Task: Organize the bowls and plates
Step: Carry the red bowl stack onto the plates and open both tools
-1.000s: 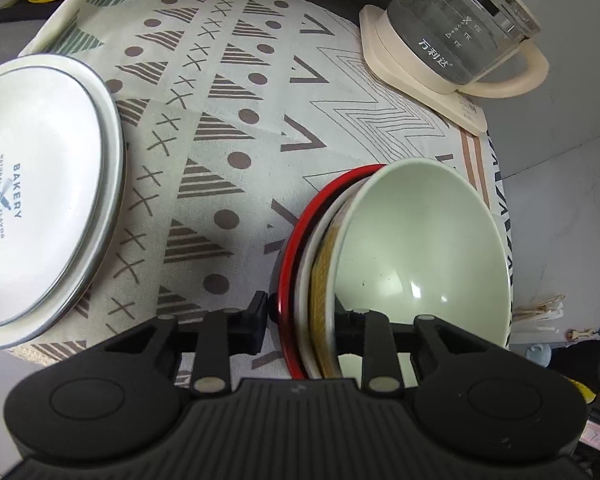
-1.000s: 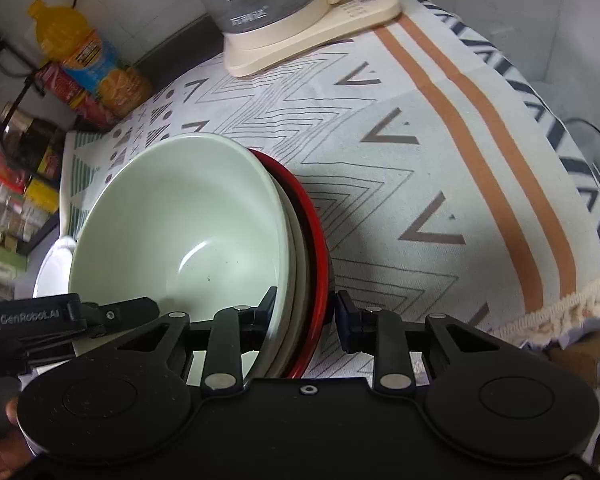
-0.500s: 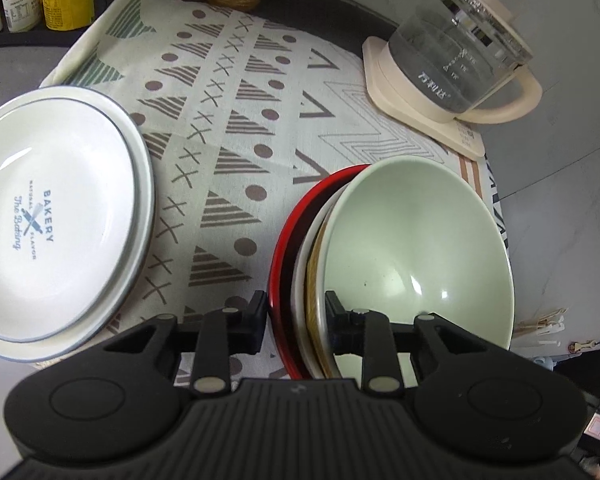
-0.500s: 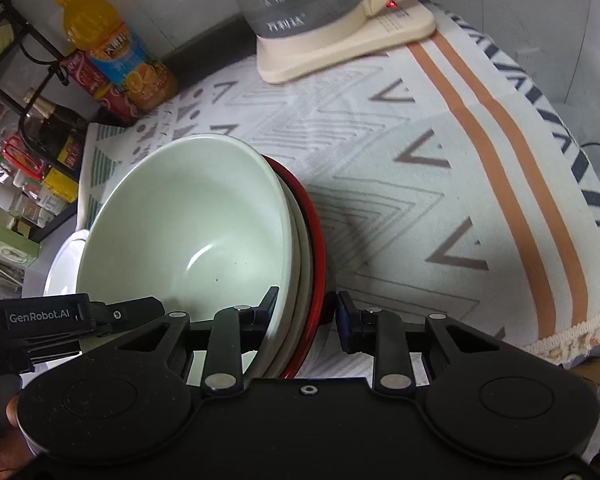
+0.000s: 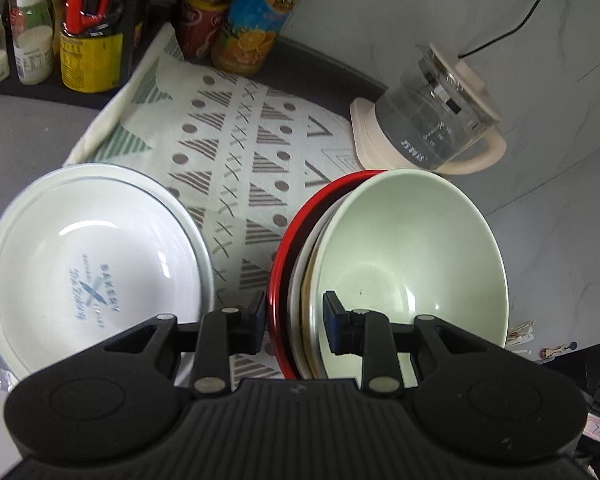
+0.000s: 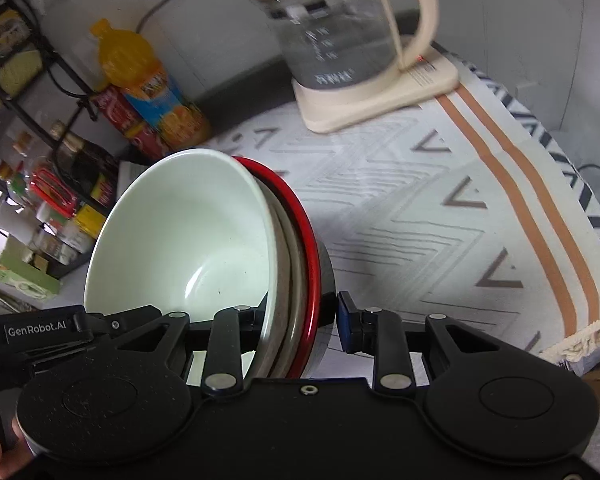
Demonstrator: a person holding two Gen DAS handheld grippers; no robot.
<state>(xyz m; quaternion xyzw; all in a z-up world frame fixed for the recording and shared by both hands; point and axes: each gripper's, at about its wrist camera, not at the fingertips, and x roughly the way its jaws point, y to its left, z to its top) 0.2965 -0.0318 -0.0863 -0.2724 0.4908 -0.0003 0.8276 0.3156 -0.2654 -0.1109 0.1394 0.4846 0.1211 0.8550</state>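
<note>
Both tongs are clamped on one nest of bowls. The left tongs [image 5: 294, 322] grip the stack's rim with one pad outside the red bowl [image 5: 278, 280] and the other inside the green bowl [image 5: 412, 256]. The right tongs [image 6: 300, 320] grip the opposite rim, one pad inside the green bowl [image 6: 188, 232] and one outside the red bowl [image 6: 310, 248]. A pale bowl or two sit between red and green; how many cannot be told.

The stack appears to be held above the cloth-covered table [image 5: 236, 152], tilted a little toward each camera. The white plates [image 5: 96, 260] lie at 9 o'clock of the stack in the left view, and the kettle [image 5: 436, 128] stands at 1 o'clock.

To carry this well, I would judge:
- Keep both hands level with each other so the nested bowls do not slide apart.
- Keep both grips firm; glazed rims are likely slippery.
- Steer clear of the kettle and the bottles [image 5: 248, 16] at 12 o'clock.
- Lower the stack flat near the plates, and open the tongs only once the red bowl's base rests on the cloth.
</note>
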